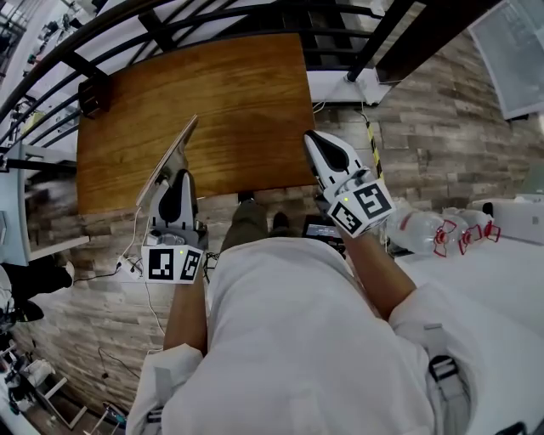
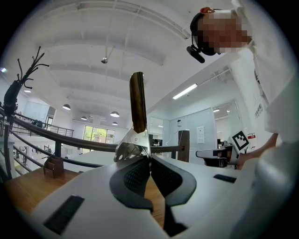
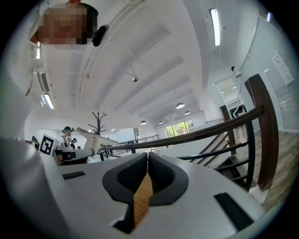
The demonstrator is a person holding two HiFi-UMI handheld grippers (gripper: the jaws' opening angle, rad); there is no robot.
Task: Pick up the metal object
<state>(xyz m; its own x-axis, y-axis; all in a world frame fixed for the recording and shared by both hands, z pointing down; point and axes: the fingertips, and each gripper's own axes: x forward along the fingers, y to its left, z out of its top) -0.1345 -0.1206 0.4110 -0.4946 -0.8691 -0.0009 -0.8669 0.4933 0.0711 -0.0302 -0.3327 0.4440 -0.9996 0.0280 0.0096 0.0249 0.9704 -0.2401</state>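
The metal object (image 1: 170,158) is a flat scraper-like blade with a dark handle. My left gripper (image 1: 180,177) is shut on it and holds it in the air off the near left edge of the wooden table (image 1: 229,93). In the left gripper view the pads (image 2: 138,173) pinch the thin blade edge. The riveted metal part (image 2: 133,143) and the handle (image 2: 138,100) rise straight above my left gripper (image 2: 150,161). My right gripper (image 1: 314,138) hovers at the table's near right edge. Its jaws are shut with nothing between them (image 3: 147,161).
A black stair railing (image 1: 170,25) runs behind the table. A white surface (image 1: 510,280) at the right carries plastic bottles (image 1: 425,231). Brick-patterned floor (image 1: 425,127) surrounds the table. The person's feet (image 1: 255,223) are just below the table edge.
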